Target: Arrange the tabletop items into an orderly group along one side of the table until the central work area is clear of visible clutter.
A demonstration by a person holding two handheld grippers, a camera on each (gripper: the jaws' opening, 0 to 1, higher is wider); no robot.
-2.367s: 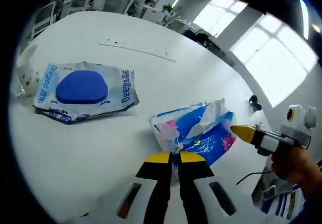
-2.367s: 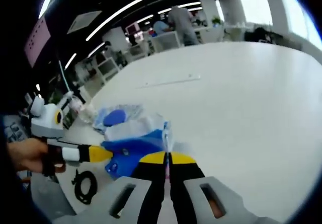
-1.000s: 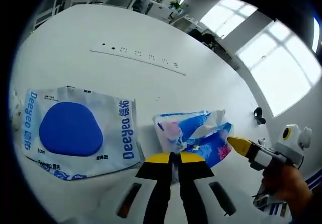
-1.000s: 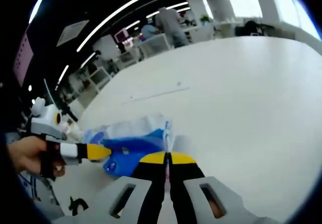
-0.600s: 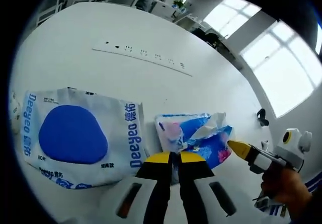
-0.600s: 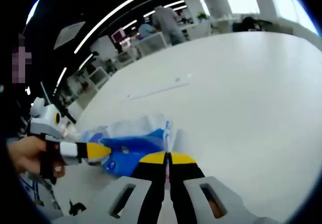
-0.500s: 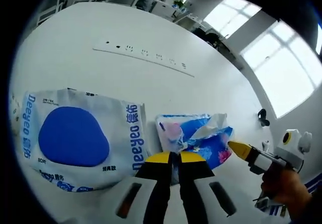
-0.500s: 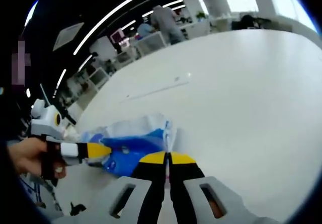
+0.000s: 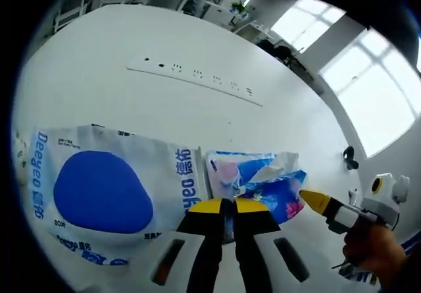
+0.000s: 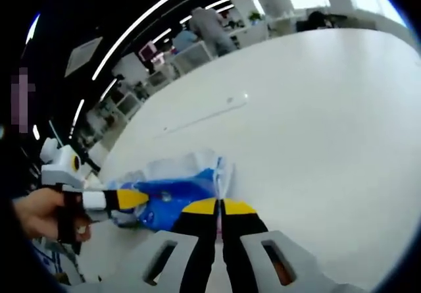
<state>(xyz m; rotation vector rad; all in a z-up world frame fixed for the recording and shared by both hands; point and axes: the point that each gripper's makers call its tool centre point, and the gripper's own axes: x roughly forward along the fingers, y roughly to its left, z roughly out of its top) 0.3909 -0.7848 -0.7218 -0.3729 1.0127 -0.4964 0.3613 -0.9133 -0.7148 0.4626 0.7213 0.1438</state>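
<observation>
A blue and pink tissue pack [image 9: 253, 180] lies on the white table [image 9: 99, 76], its left edge right against a white wet-wipes pack [image 9: 99, 194] with a blue oval lid. My left gripper [image 9: 223, 206] is shut on the tissue pack's near edge. My right gripper [image 9: 314, 200] reaches in from the right, its yellow tip at the pack's right end. In the right gripper view the right gripper [image 10: 220, 206] is shut on the tissue pack [image 10: 174, 191]. The left gripper [image 10: 131, 199] comes in from the left there, held by a hand [image 10: 43, 217].
A flush strip of sockets [image 9: 197, 76] runs across the table behind the packs and appears again as a socket strip [image 10: 204, 115]. A small black object [image 9: 350, 156] sits near the right edge. Chairs, desks and people stand beyond the far edge.
Both grippers have carried the tissue pack leftwards. The gap to the wet-wipes pack has closed and the two now lie side by side. Both views shifted with the hands.
</observation>
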